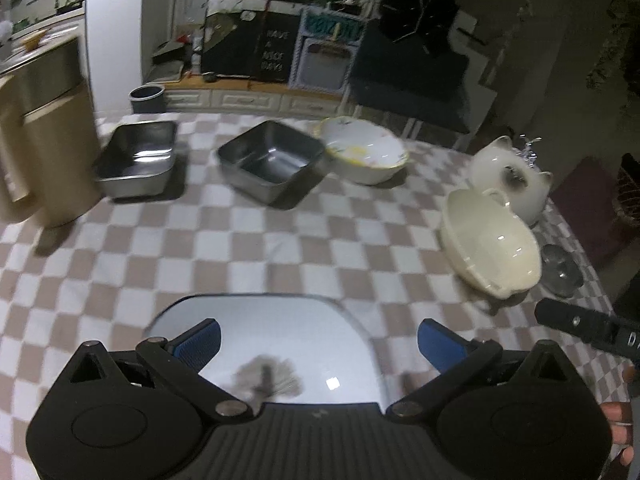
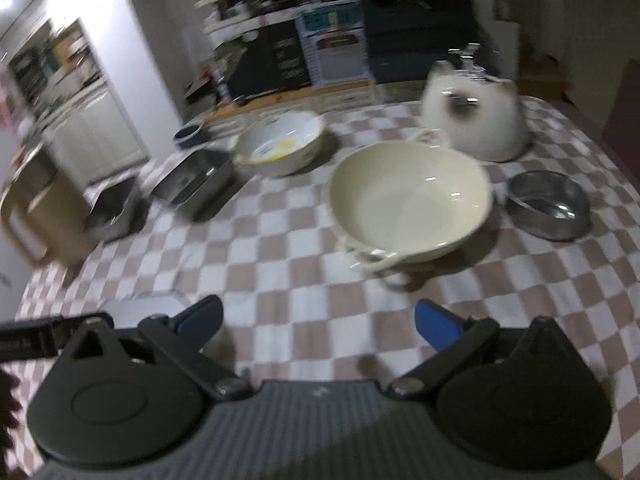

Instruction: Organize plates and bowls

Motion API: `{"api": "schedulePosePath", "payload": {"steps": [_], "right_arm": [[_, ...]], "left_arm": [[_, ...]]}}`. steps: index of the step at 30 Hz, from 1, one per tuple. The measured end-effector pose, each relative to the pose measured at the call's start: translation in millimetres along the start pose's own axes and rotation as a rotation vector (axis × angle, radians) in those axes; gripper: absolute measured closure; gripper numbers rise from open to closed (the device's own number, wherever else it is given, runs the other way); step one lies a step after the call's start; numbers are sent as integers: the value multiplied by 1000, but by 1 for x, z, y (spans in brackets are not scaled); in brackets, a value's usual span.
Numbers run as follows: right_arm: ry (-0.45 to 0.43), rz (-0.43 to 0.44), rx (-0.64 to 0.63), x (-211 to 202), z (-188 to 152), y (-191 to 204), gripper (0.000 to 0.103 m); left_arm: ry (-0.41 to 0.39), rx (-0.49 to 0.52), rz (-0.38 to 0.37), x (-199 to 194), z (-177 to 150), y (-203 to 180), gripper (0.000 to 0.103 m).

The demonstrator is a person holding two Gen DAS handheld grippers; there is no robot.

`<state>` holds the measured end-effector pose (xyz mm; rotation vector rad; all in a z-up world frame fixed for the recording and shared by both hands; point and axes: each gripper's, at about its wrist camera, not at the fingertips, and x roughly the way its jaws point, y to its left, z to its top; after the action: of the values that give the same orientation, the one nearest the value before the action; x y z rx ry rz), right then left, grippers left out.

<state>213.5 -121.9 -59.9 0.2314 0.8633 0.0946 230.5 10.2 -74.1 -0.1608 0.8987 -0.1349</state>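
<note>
Hanging above the checked beige-and-white tablecloth of the table [image 1: 280, 248], the left tool [image 1: 319, 344] has its blue-padded jaws spread wide with nothing between them; directly below it lies a pale, glossy rounded-square plate [image 1: 280, 344], flat on the cloth and untouched by the pads. The right tool [image 2: 319, 320] is likewise released, jaws wide and empty, over bare cloth.

Taking the wide cream two-handled ceramic bowl [image 2: 408, 208] as the landmark: it sits upright on the table, well beyond the right tool. Just to its right is a small shiny round metal bowl [image 2: 548, 204], apart from it. Behind it, nearly touching its far handle, stands a white cat-shaped ceramic pot [image 2: 476, 120] with a dark face patch. To its left and farther back rests a white round bowl with a yellow rim [image 2: 280, 148], and touching that bowl's left side, as far as the blur lets me tell, is a square stainless-steel tray [image 1: 272, 160]. Farther left again, apart from it, is a second rectangular steel tray [image 1: 138, 156]. The plate lies near-left of the cream bowl, well apart from it.

A tan wooden chair back [image 1: 44, 152] stands at the table's left edge.
</note>
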Motion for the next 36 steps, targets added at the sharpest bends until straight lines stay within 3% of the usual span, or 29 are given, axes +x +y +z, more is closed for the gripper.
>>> {"api": "schedulePosePath", "payload": {"steps": [5, 11, 16, 18, 20, 27, 32, 36], "right_arm": [[-49, -24, 73, -4, 18, -35, 0], [-95, -47, 145, 7, 38, -73, 0], [-135, -60, 186, 25, 53, -100, 0], [-149, -64, 184, 36, 57, -110, 0], [-159, -77, 180, 45, 58, -116, 0], [-179, -123, 205, 68, 67, -134, 0], [-184, -129, 181, 80, 74, -130, 0], [-189, -134, 168, 87, 78, -129, 0]], "left_arm": [[-6, -46, -68, 17, 5, -28, 0], [-1, -196, -185, 36, 9, -53, 0], [19, -259, -222, 56, 12, -71, 1], [33, -281, -230, 66, 12, -79, 6], [41, -283, -221, 76, 13, -85, 17], [82, -255, -205, 108, 17, -101, 31], [123, -181, -219, 124, 17, -116, 57], [123, -157, -230, 132, 17, -121, 62]]}}
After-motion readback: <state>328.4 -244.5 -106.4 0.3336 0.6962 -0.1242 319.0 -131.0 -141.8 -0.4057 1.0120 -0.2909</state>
